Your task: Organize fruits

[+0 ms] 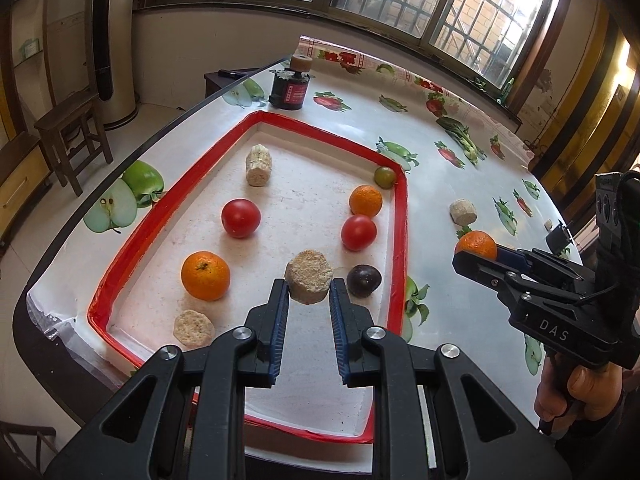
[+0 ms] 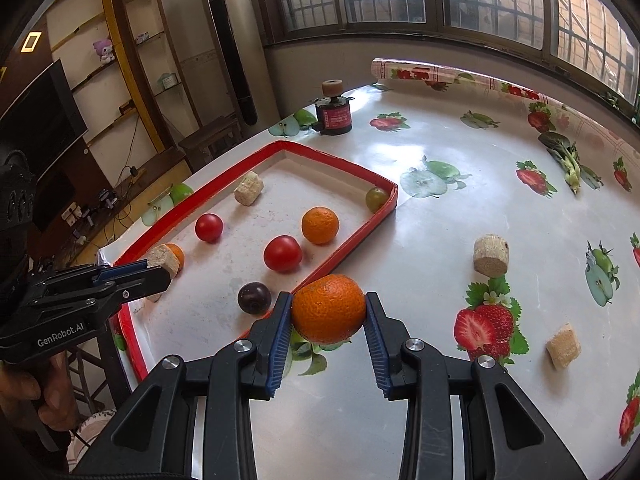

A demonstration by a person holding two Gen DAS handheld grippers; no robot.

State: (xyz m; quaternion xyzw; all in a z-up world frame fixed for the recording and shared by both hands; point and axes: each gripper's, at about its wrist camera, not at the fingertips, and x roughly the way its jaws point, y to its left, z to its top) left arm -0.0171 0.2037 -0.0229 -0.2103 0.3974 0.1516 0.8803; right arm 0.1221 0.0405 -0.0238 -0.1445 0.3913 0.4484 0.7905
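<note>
My left gripper (image 1: pixel 309 286) is shut on a beige corn-cob chunk (image 1: pixel 309 282) and holds it above the red-rimmed white tray (image 1: pixel 400 240). My right gripper (image 2: pixel 328 308) is shut on an orange (image 2: pixel 329 308), held above the table just outside the tray's right rim (image 2: pixel 352 240). In the tray lie two tomatoes (image 1: pixel 240 218) (image 1: pixel 358 232), two oranges (image 1: pixel 205 275) (image 1: pixel 365 200), a dark plum (image 1: pixel 363 279), a green grape (image 1: pixel 385 176) and two cob chunks (image 1: pixel 259 165) (image 1: pixel 193 328).
Two more cob chunks (image 2: pixel 491 255) (image 2: pixel 563 349) lie on the fruit-print tablecloth right of the tray. A dark jar with a cork top (image 2: pixel 333 114) stands behind the tray. The table's left edge drops to a floor with a wooden stool (image 1: pixel 72 136).
</note>
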